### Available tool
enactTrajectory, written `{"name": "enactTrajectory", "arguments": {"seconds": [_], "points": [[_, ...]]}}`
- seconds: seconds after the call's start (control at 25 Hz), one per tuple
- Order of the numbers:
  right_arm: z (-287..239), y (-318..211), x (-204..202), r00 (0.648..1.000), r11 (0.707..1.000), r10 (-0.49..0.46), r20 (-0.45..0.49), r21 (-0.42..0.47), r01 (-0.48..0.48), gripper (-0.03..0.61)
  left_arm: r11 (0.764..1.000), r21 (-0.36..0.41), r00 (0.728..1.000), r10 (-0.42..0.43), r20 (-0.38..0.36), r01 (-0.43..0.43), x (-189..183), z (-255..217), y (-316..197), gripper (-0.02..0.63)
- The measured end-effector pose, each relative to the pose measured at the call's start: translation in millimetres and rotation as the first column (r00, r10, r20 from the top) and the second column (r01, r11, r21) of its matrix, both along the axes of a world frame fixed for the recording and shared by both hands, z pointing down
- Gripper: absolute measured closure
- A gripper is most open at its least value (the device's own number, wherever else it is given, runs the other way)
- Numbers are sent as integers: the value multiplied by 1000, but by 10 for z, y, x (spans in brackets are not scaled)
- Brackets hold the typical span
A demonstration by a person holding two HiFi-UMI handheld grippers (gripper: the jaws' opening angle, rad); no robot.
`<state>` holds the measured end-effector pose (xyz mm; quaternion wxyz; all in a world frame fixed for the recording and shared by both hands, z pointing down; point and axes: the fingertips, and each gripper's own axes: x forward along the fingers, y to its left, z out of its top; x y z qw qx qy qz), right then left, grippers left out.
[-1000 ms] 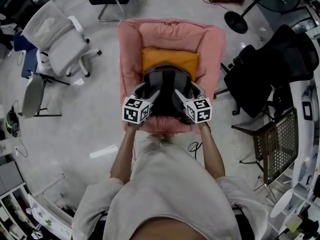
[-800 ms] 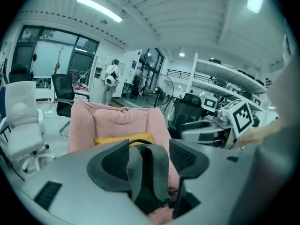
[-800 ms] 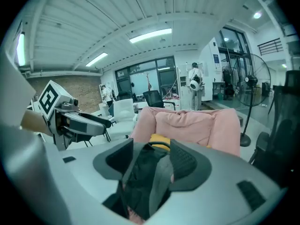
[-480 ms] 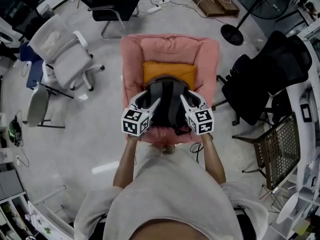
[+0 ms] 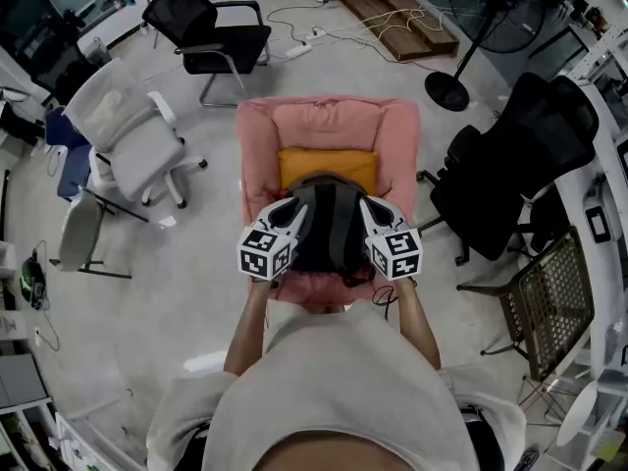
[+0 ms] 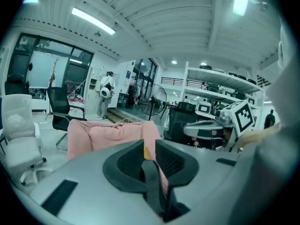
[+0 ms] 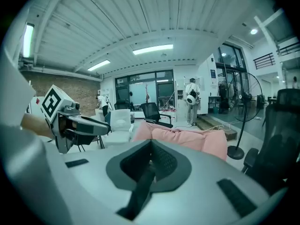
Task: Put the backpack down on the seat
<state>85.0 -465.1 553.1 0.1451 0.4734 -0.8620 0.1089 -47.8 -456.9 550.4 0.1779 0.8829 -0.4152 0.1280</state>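
Black backpack strap [image 6: 152, 182] seems pinched in left tool's [image 6: 150, 145] just-closing jaws.

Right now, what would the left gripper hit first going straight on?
Probably the yellow cushion, glimpsed past the left gripper, or the pink armchair backrest behind it; depth is unclear. The gripper's jaws have just been closing, with the backpack strap between them.

Matt woven strap [image 6: 153, 186] between my jaws; backpack [image 5: 329, 226] of dull dark fabric; seat [image 5: 329, 126] at twelve o'clock, soft, matt, crumpled cloth.
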Motion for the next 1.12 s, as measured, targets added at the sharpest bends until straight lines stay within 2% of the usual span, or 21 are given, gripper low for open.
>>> {"name": "enactTrajectory", "arguments": {"seconds": [0.12, 0.32, 0.72, 1.12], "points": [[-87, -7, 67, 1000, 1000, 14, 1, 17, -14, 580, 1000, 12, 1000, 7, -4, -7, 62, -46, -7, 571], [-203, -12, 146, 1000, 998, 22, -1, 55, -22, 580, 999, 40, 1000, 21, -18, -20, 116, -152, -32, 592], [-264, -81, 185, 999, 995, 33, -28, 95, -30, 580, 997, 74, 1000, 14, -17, -13, 80, -289, -156, 597], [-249, -101, 167, 999, 996, 42, -25, 83, -40, 580, 996, 82, 1000, 23, -6, -22, 59, -298, -210, 595]]}}
